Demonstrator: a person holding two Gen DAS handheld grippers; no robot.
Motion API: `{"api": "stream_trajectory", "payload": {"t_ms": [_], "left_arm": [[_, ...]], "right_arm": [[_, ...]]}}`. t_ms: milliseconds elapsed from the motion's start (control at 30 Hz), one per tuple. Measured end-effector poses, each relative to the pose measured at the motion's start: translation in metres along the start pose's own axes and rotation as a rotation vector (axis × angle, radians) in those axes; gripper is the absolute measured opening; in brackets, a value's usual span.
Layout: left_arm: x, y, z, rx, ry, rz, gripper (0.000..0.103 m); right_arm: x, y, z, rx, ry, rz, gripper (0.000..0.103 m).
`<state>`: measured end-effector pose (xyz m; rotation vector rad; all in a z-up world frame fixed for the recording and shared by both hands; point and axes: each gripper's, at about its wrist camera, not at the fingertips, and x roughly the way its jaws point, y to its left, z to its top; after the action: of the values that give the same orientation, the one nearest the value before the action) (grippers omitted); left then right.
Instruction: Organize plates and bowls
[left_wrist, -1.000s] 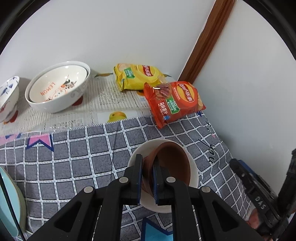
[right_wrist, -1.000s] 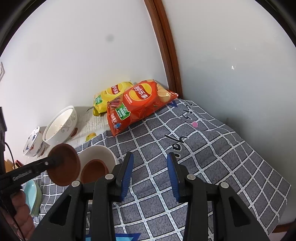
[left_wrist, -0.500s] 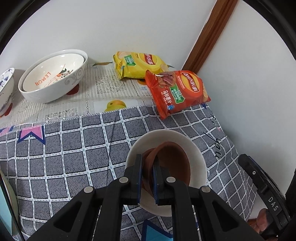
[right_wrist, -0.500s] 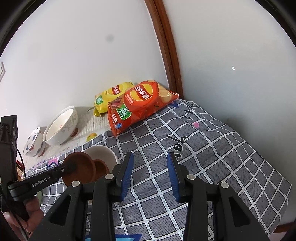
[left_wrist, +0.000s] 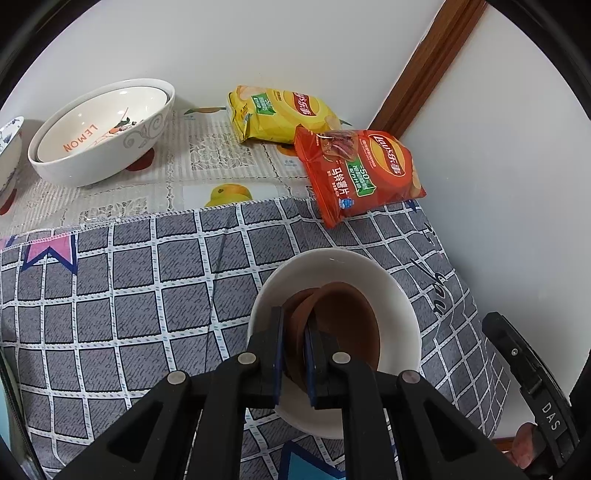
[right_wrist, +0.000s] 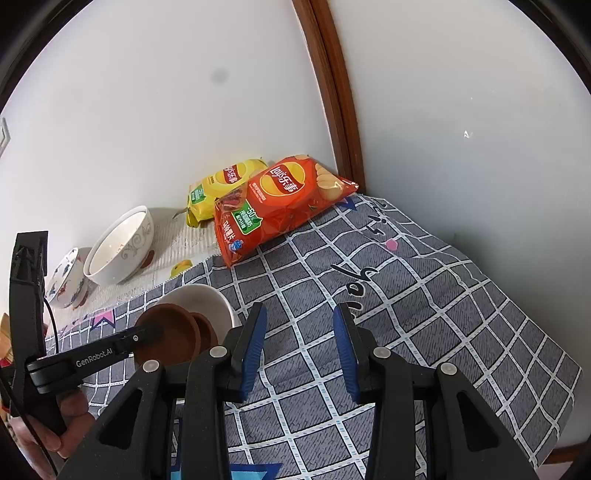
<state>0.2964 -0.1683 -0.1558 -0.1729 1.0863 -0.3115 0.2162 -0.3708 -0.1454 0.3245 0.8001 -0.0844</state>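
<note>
- Your left gripper (left_wrist: 294, 345) is clenched on the rim of a brown dish (left_wrist: 299, 332); one finger (left_wrist: 276, 347) sits outside the rim, the other inside.
- That brown dish (right_wrist: 168, 338) is tilted over the white bowl (left_wrist: 399, 295), its lower edge down inside the bowl.
- A second brown dish (left_wrist: 347, 325) lies in the white bowl, right against the held one; from the right wrist view it (right_wrist: 205, 326) shows behind the tilted dish.
- White bowl (right_wrist: 207, 299) rests on the grey checked cloth (left_wrist: 129, 295), near its right edge.
- Your right gripper (right_wrist: 300, 349) hangs above the checked cloth (right_wrist: 406, 314) with its blue pads (right_wrist: 255, 347) well apart, holding nothing.
- Large white bowl with "LEMON" lettering (left_wrist: 99, 133) stands at the back left on the lace-patterned cover (left_wrist: 207, 162); a smaller bowl nests inside it.
- Blue-patterned bowl (right_wrist: 64, 277) stands just left of the large one (right_wrist: 122, 245), partly cut off in the left wrist view.
- Yellow chip bag (left_wrist: 280, 118) lies against the wall at the back; red chip bag (left_wrist: 362, 170) lies in front of it, its lower end over the edge of the checked cloth.
- In the right wrist view, red bag (right_wrist: 280, 199) overlaps the yellow bag (right_wrist: 221, 184).
- Brown wooden trim (right_wrist: 332, 85) runs up the wall corner behind the bags.
</note>
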Motion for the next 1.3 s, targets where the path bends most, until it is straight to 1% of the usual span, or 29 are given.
{"api": "stream_trajectory", "payload": {"t_ms": [967,1133,1300], "left_arm": [[0.007,0.005,0.0,-0.063,0.008,-0.048,0.01],[0.007,0.005,0.0,-0.046,0.016,-0.043,0.01],[0.007,0.001,0.0,-0.017,0.035,-0.032,0.014]], "right_arm": [[0.004,0.01,-0.002,-0.049,0.019,-0.015,0.038],[0.005,0.011,-0.003,-0.055,0.02,-0.018,0.038],[0.006,0.012,-0.003,-0.063,0.026,-0.021,0.038]]}}
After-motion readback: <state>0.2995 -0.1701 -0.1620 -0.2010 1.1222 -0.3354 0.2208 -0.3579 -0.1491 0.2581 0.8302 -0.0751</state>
